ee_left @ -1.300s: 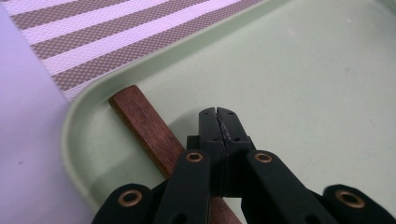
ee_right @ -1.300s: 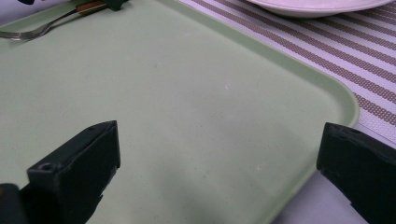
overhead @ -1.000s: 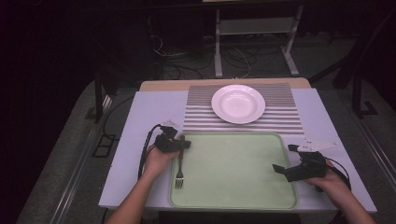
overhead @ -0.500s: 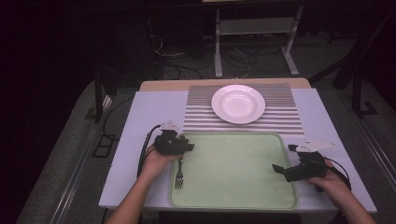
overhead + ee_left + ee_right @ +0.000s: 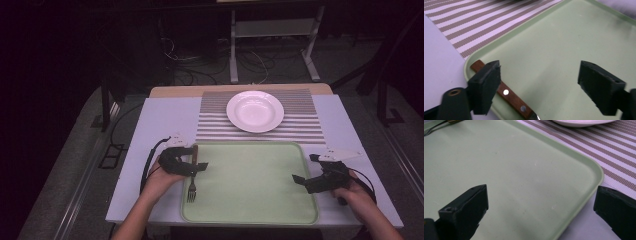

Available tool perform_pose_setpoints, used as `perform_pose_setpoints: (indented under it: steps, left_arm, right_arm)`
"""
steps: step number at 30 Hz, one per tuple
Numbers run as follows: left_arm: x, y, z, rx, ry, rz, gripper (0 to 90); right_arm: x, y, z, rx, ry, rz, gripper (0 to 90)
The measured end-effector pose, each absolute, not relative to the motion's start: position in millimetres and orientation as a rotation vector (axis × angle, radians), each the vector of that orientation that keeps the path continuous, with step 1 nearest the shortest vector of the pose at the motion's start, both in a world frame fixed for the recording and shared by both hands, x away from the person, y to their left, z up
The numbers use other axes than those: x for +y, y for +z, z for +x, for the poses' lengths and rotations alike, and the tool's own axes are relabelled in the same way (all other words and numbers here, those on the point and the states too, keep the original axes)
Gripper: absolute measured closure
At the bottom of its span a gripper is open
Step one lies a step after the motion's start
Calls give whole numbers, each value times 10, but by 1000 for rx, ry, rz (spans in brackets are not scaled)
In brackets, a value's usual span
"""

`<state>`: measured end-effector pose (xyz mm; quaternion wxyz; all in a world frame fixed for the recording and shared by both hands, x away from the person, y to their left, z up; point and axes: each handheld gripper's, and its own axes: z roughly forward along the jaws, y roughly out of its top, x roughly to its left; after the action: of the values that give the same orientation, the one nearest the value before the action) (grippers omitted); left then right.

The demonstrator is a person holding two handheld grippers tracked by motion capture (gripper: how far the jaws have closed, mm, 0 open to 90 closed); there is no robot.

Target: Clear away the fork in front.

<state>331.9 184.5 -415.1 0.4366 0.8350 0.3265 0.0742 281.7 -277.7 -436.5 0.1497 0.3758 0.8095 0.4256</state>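
Table [image 5: 165, 120] with striped mat [image 5: 305, 122], green tray [image 5: 250, 182]; left tongs [image 5: 539, 85] and right tongs [image 5: 541, 212] wide open, empty.

Both forearms reach forward; left tongs [image 5: 199, 166] and right tongs [image 5: 300, 179] point inward, jaws spread wide apart.

Black grippers [image 5: 199, 166] (grey plates, cables)

No text, label, brand, number or sign can be read anywhere.
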Motion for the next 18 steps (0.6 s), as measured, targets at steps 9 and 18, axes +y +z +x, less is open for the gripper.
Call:
perform_pose_setpoints:
  steps: [9, 18]
  left_arm:
    - [1979, -4148, 3149, 799, 212, 2025, 47]
    - [2074, -4191, 3033, 800, 230, 2002, 0]
  right_arm:
    - [-2778, -4367, 2819, 2327, 1220, 1079, 0]
    - [-2780, -4362, 2814, 2327, 1221, 1072, 0]
